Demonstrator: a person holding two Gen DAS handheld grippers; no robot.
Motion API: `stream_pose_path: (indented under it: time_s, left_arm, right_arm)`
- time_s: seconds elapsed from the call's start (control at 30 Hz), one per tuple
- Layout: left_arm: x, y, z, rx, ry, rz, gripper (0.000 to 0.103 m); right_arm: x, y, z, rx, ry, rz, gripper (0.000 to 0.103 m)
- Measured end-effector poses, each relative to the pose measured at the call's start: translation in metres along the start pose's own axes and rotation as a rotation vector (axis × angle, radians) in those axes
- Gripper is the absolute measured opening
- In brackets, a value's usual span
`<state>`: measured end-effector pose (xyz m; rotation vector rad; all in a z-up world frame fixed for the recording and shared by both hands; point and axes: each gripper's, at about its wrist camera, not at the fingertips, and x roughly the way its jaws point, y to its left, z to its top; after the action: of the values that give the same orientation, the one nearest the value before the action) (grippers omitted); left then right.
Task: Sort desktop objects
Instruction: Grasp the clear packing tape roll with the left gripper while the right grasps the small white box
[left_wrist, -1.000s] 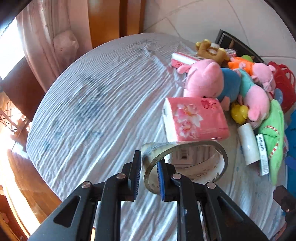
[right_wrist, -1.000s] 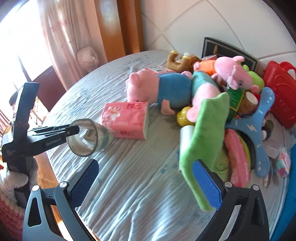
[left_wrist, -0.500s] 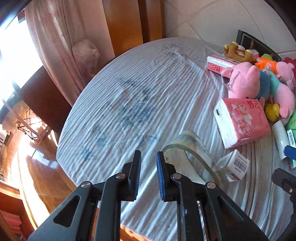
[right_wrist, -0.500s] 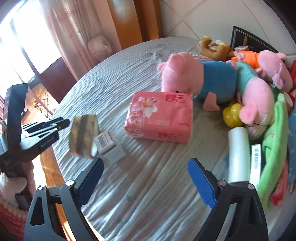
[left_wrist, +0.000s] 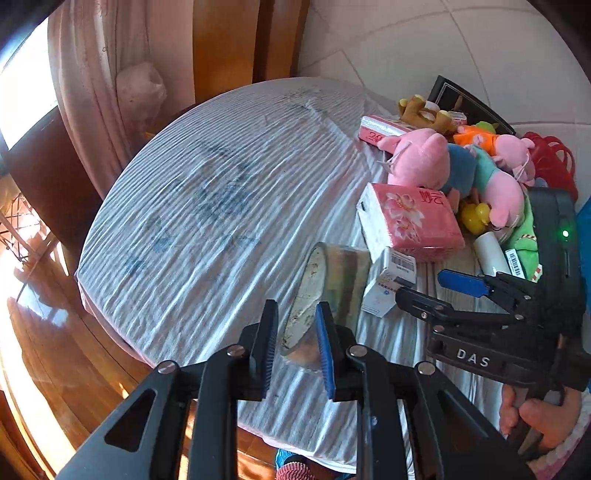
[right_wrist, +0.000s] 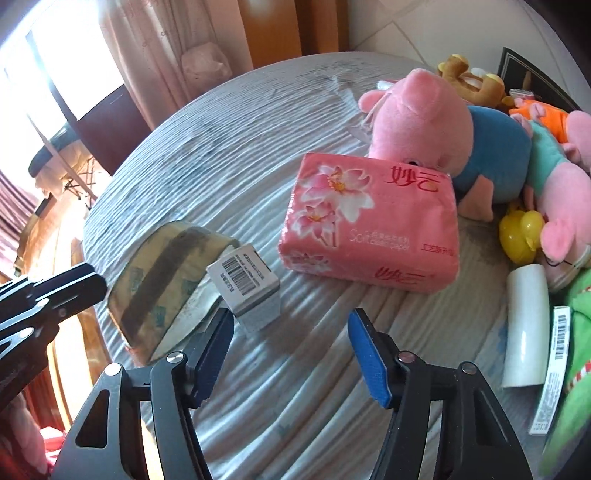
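Tape roll (left_wrist: 325, 288) sits on the counter (left_wrist: 207, 206) right beside the small barcode box (right_wrist: 243, 284), leaning. Left tongs (left_wrist: 295, 349) have just been opening, rim between them, narrow gap. Right tongs (right_wrist: 291, 354) have been closing, half-wide, empty, near the box.

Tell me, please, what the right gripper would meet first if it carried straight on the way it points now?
Probably the small barcoded box: it lies just beyond the left fingertip of the right gripper, beside the tape roll. Between the open fingers is only bare tablecloth; depth is uncertain.
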<state>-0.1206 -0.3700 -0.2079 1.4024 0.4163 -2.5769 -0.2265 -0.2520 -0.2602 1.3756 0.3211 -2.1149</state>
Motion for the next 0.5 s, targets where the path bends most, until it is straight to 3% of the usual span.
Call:
stream_pose_path:
  time_s: [0.07, 0.13, 0.3, 0.5]
  left_arm:
    - [0.002, -0.012, -0.001, 0.025, 0.007, -0.034, 0.049]
    - [0.013, -0.024, -0.004, 0.061, 0.022, -0.016, 0.061]
    - [0.057, -0.02, -0.007, 0.102, 0.082, 0.094, 0.061]
    - [0.065, -0.001, 0.0, 0.087, 0.033, 0.1, 0.048]
  right_arm:
    - [-0.002, -0.006, 0.001, 0.021, 0.003, -0.005, 0.064]
    - [-0.005, -0.012, 0.0, 0.025, 0.0, -0.019, 0.064]
    - [-0.012, -0.015, -0.007, 0.022, -0.006, -0.01, 0.065]
    - [-0.014, 0.001, -0.007, -0.009, -0.013, 0.035, 0.065]
